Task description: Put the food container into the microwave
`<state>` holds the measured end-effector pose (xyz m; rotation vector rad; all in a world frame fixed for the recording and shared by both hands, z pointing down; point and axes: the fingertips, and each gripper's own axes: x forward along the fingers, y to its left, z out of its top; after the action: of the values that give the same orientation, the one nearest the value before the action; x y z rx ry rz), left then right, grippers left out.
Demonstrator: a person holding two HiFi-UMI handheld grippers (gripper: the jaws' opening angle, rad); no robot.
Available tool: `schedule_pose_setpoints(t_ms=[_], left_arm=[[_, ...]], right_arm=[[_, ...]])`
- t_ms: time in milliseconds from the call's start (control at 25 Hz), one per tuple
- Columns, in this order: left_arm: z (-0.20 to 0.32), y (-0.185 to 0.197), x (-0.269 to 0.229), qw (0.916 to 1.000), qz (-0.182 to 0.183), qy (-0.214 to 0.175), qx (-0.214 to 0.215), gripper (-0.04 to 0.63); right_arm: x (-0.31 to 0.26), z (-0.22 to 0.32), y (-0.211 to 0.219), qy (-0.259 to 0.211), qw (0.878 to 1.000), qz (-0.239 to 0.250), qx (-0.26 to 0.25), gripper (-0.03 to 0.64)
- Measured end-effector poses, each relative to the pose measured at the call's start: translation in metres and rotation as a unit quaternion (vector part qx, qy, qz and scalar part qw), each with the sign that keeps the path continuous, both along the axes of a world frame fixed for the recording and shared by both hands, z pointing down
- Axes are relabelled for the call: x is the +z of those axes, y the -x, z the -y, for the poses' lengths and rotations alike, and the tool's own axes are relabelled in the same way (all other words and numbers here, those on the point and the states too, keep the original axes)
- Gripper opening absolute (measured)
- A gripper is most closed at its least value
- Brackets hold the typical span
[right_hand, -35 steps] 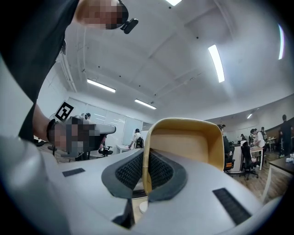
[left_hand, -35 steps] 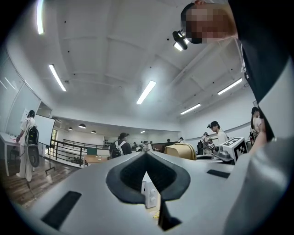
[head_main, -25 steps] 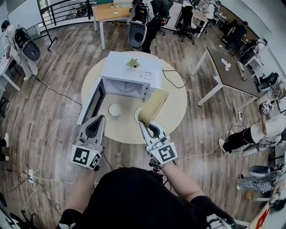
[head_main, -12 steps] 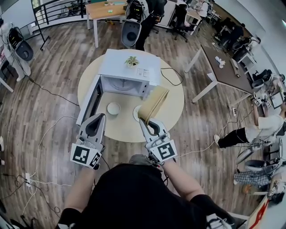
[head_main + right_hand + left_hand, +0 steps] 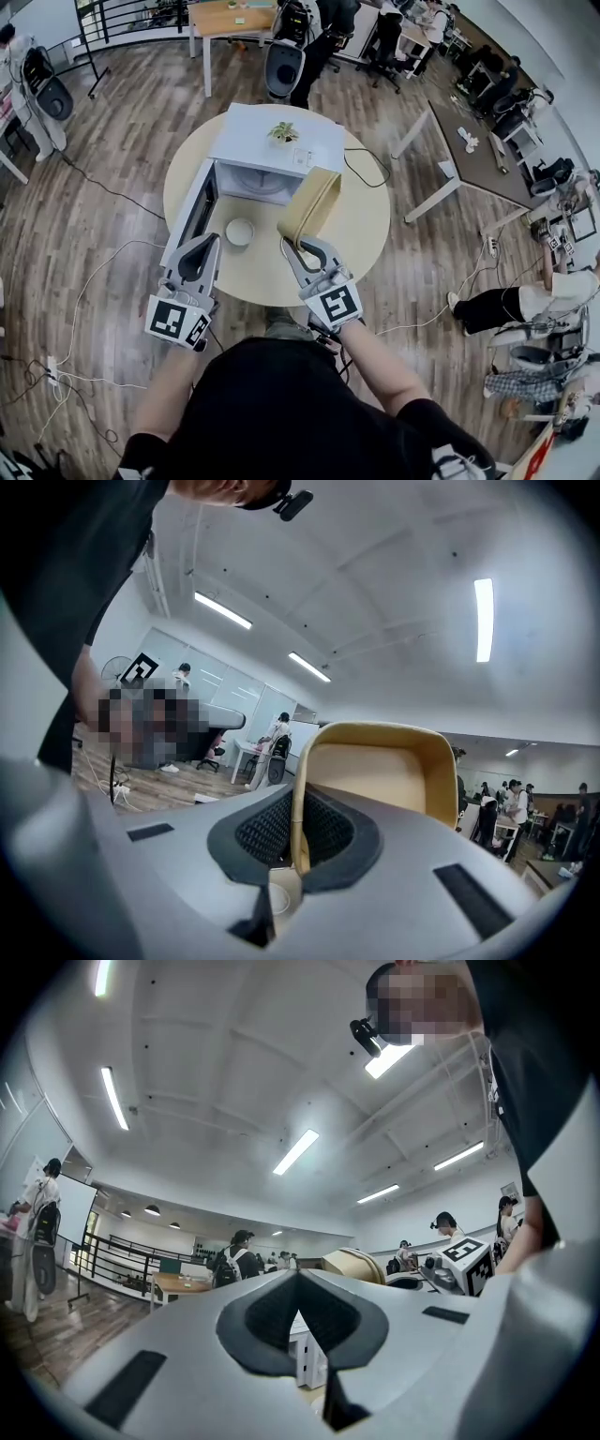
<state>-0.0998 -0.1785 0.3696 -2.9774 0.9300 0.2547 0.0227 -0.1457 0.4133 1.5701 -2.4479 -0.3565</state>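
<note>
The tan food container point(image 5: 309, 206) hangs tilted on edge above the round table point(image 5: 366, 225), right in front of the microwave's opening. My right gripper point(image 5: 298, 246) is shut on its near rim; the right gripper view shows the container point(image 5: 375, 780) rising out of the pinched jaws. The white microwave point(image 5: 272, 141) stands at the table's back, its door point(image 5: 190, 214) swung out to the left. My left gripper point(image 5: 201, 251) hovers near the door's lower end with its jaws shut and nothing between them; the left gripper view shows the container point(image 5: 354, 1263) to the right.
A small white bowl point(image 5: 240, 232) rests on the table in front of the microwave. A white disc point(image 5: 285, 246) lies partly hidden under the container. A small plant point(image 5: 282, 132) sits on the microwave top. Cables trail off the table's right side and across the wood floor.
My right gripper has carried the container a little left and toward the microwave opening. The left gripper has stayed about where it was.
</note>
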Motion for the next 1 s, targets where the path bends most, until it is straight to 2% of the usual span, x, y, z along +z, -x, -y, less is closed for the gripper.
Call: schedule_pose_setpoints(t_ms=[200,480,760,1000], left_arm=[[0.022,-0.011,0.001,0.9998,-0.001,0.002,-0.019,0.019],[0.051,-0.028,0.003,0.9992,0.003,0.006,-0.039,0.019],[0.067,-0.027,0.014,0.998,0.002,0.028,-0.057,0.02],[0.081,-0.026,0.029,0.9966,0.003,0.046,-0.068,0.019]], right_arm=[[0.015,0.031,-0.012,0.024,0.999,-0.044,-0.018,0.025],[0.048,0.068,-0.014,0.074,0.991,-0.087,-0.074,0.025],[0.082,0.086,-0.003,0.132,0.975,-0.121,-0.132,0.025],[0.124,0.096,0.0,0.209,0.951,-0.144,-0.176,0.025]])
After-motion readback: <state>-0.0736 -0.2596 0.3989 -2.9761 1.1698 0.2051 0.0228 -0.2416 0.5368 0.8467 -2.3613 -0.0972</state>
